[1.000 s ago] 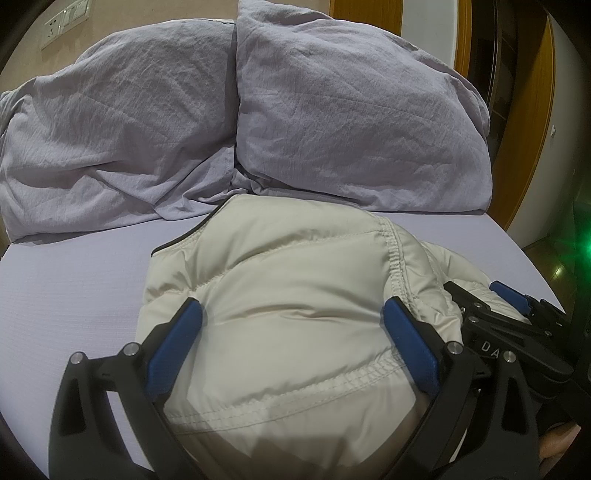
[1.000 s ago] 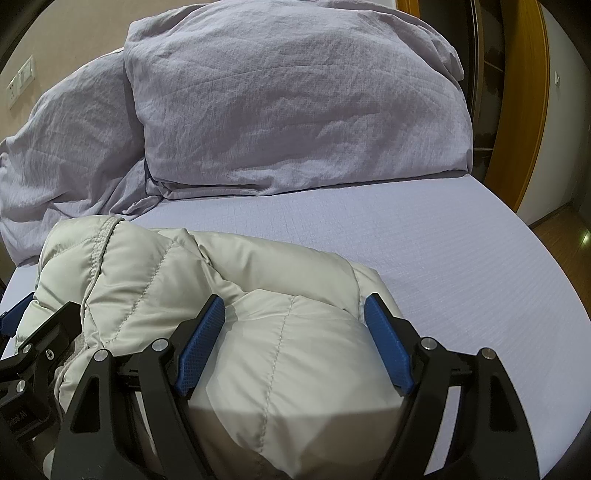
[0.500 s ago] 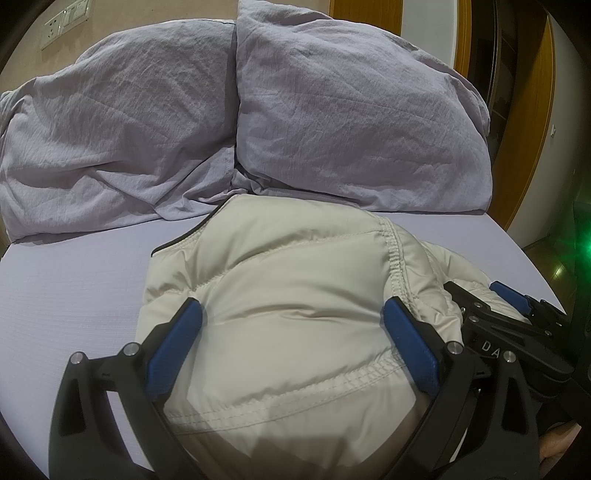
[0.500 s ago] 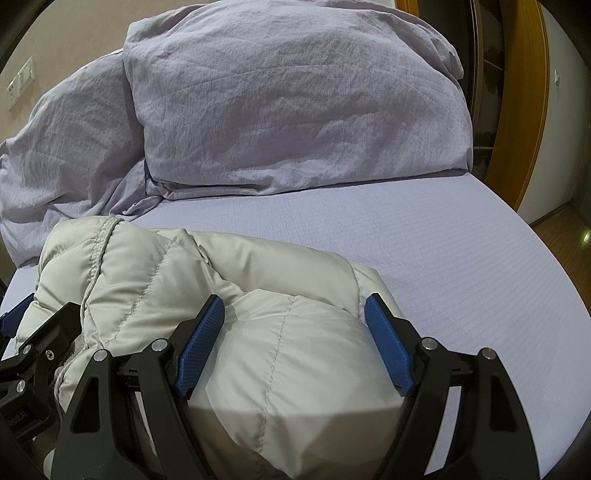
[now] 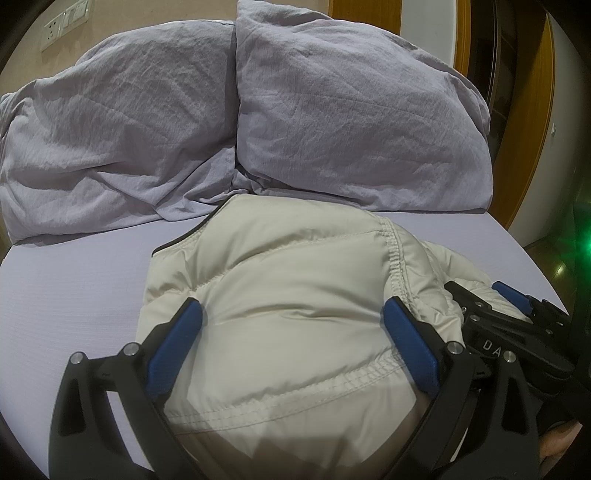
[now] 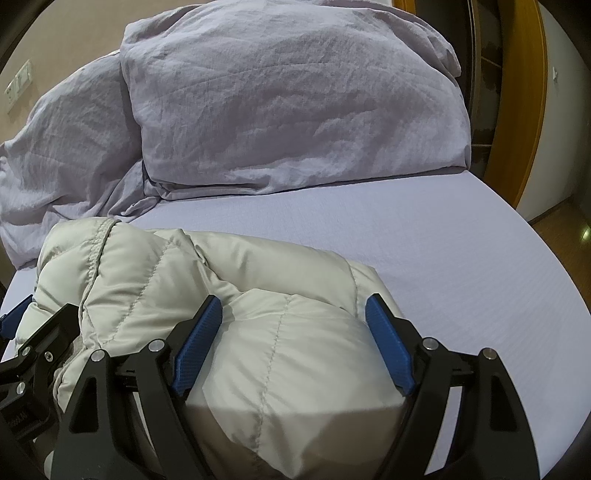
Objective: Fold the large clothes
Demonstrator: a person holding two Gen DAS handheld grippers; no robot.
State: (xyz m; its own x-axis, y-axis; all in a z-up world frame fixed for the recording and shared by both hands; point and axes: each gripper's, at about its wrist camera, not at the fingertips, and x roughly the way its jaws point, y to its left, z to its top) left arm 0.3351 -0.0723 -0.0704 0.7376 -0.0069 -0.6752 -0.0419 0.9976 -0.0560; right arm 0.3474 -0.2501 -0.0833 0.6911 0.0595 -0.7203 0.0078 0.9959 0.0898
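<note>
Jacket: a cream quilted puffer jacket [image 5: 295, 295] lies bundled into a thick, rounded packet on the near part of the bed, short of the pillows.
Jacket's long axis: it appears to run crosswise between the two grippers, so each one takes an end of the bundle.
Left gripper: the left gripper [image 5: 293, 332] straddles the left end, its blue pads set wide on either flank of the padded bulk; they look to be touching the fabric, but whether they press it or merely bracket it cannot be told.
Right gripper: the right gripper [image 6: 293, 325] straddles the right end the same way, jaws wide, the right pad at the bundle's outer edge; again, a real clamp cannot be confirmed.
Nearer hand: neither is clearly nearer; both sit right on the jacket, side by side, and each shows at the edge of the other's view.
Which way the jacket lies: directly ahead of and under both sets of fingers, bulging up between them.
Likely step: a judgement only, the fold looks nearly done and the bundle is being steadied or squared.
Bed: a pale lilac sheet [image 6: 461, 258], bare to the right of the jacket.
Pillows: two crumpled grey-lilac pillows [image 5: 351, 122] at the head, the jacket's far edge just beside them.
Beyond: a wall switch plate [image 5: 64, 24] and a wooden door frame [image 6: 524, 92].
</note>
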